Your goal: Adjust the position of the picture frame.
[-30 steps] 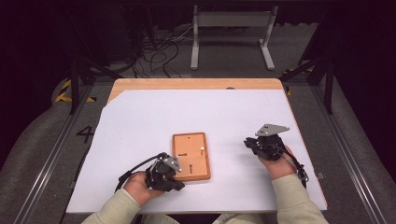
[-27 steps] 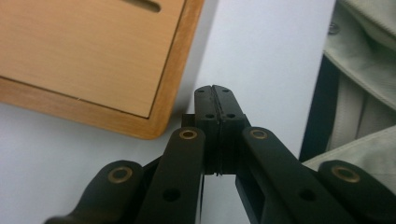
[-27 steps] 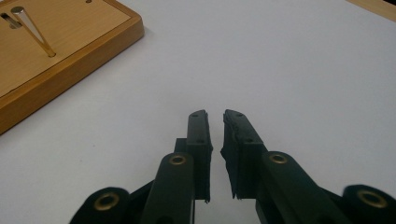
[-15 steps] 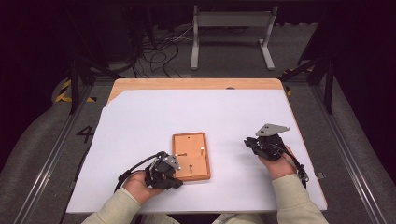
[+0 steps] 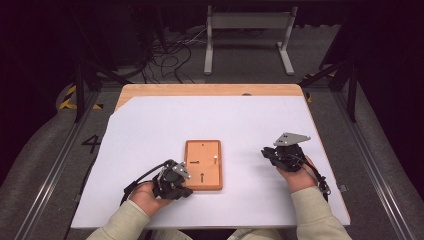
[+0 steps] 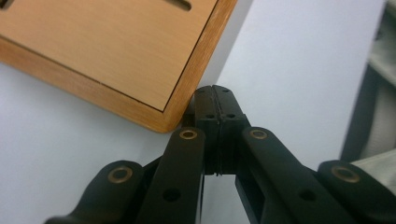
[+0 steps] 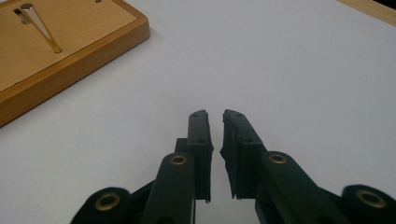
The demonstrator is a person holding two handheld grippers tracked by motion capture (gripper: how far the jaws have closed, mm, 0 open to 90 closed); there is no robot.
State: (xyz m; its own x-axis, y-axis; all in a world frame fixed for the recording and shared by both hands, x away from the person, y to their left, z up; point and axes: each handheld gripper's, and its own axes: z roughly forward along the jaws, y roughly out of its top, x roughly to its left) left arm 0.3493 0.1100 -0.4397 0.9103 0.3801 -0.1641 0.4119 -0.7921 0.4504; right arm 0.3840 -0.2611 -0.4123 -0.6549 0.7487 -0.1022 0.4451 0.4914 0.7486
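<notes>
A flat wooden board [image 5: 200,150] with slots lies at the middle of the white sheet, and a thin metal pin [image 5: 215,159] stands in its right side. My left gripper [image 5: 186,189] is shut with nothing in it. Its tips [image 6: 215,93] rest against the board's [image 6: 116,46] near corner. To the right of the board my right gripper [image 5: 265,152] lies low over the sheet. Its jaws [image 7: 215,116] stand a narrow gap apart with nothing between them. In the right gripper view the board [image 7: 84,28] and the slanting pin [image 7: 39,28] show at upper left.
A white sheet [image 5: 215,115] covers the wooden table, whose far edge [image 5: 210,90] shows bare. Behind the table on the floor are a metal stand [image 5: 247,30] and loose cables [image 5: 170,55]. Rails run along both sides.
</notes>
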